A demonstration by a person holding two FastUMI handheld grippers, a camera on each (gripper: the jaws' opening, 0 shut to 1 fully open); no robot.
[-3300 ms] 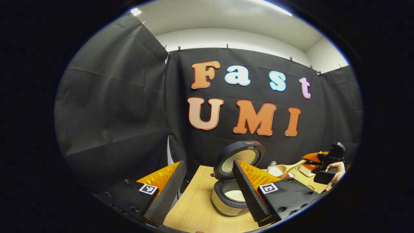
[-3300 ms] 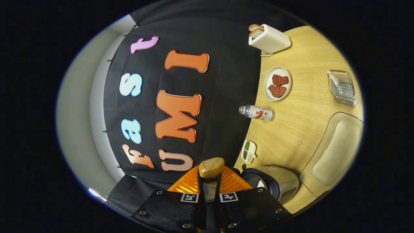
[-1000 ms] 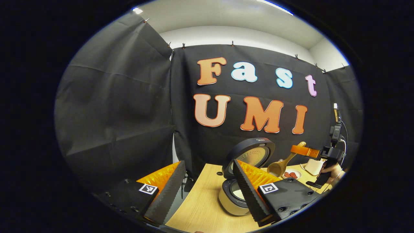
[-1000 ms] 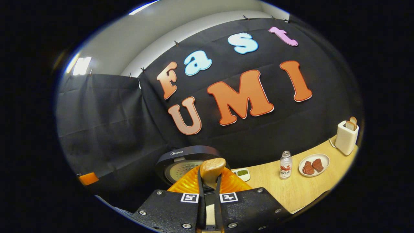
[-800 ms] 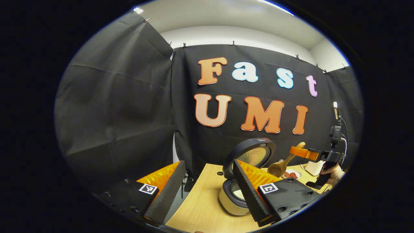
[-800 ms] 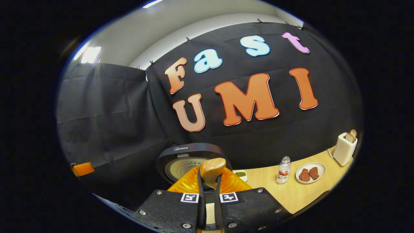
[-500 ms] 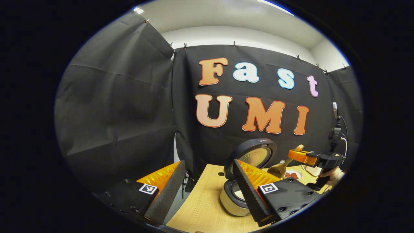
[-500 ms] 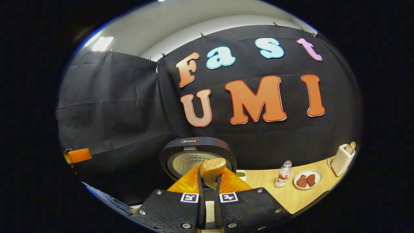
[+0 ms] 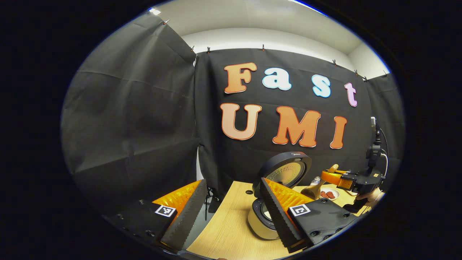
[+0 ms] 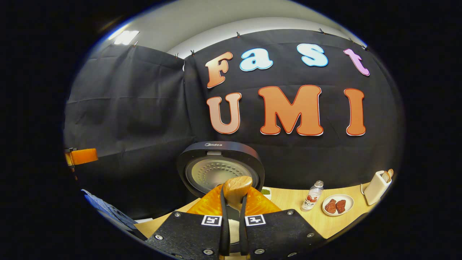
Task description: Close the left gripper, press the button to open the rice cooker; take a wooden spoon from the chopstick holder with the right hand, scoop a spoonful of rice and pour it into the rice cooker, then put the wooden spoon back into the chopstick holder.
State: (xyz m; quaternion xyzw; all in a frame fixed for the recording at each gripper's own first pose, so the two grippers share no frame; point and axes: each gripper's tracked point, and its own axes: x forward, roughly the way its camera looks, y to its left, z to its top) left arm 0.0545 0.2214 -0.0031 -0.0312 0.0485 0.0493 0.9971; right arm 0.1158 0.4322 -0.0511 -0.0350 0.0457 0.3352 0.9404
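Since a second ago, the right gripper point(image 10: 234, 216) has levelled out, its fingers pinching the wooden spoon point(image 10: 236, 191) by the handle. Beyond it the rice cooker point(image 10: 220, 169) stands with its lid raised on the wooden table point(image 10: 335, 222) (a bottle point(image 10: 312, 195) and plate point(image 10: 338, 204) stand farther right). From the left gripper view, the left gripper point(image 9: 231, 211) hangs with jaws spread wide, nothing between them.

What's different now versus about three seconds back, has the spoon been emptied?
Yes: the wooden spoon, heaped with rice before, now looks empty. The right gripper has rolled back level and drawn away from the rice cooker. Unchanged: right gripper shut on the spoon handle, left gripper open, lid up.
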